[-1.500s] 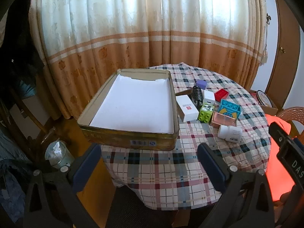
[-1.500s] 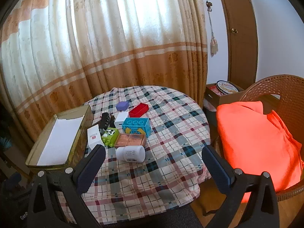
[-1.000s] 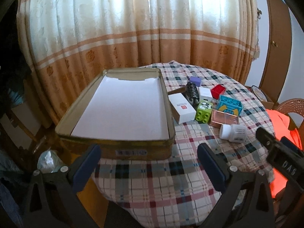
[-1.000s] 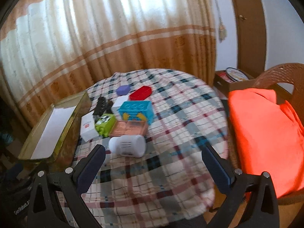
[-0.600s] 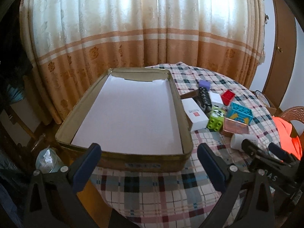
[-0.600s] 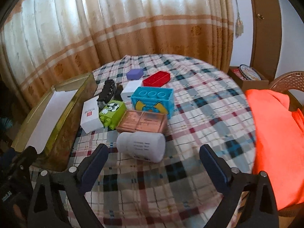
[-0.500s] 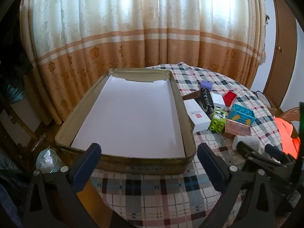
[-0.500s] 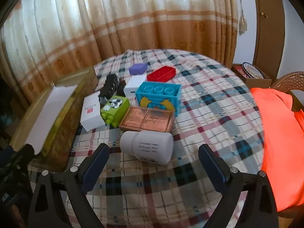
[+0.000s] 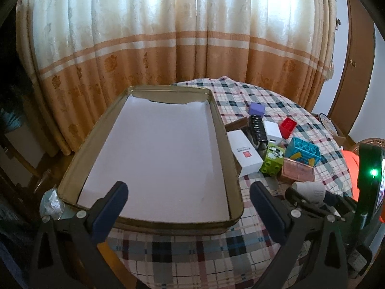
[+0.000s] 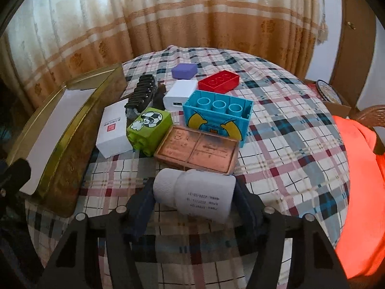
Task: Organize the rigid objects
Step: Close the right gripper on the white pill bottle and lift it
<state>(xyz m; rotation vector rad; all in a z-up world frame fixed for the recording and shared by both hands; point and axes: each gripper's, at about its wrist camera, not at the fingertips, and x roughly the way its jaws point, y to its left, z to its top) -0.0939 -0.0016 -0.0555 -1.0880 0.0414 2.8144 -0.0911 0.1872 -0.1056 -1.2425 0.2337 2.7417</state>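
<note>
Right gripper (image 10: 195, 201) closed in on the white bottle (image 10: 196, 193) from both ends, pads against cap and base, bottle lying on its side on the checked table (image 10: 288, 144); half a second ago jaws wide, bottle out ahead. Just beyond the bottle: copper tin (image 10: 196, 149), then green block (image 10: 150, 127), white box (image 10: 113, 128) and blue block (image 10: 217, 116). Further beyond the bottle: white charger (image 10: 179, 95), red brick (image 10: 219, 80), purple block (image 10: 184, 70). Left gripper (image 9: 190, 207) spread wide, holding nothing, over the near rim of the gold tray (image 9: 72, 159), left of the bottle.
</note>
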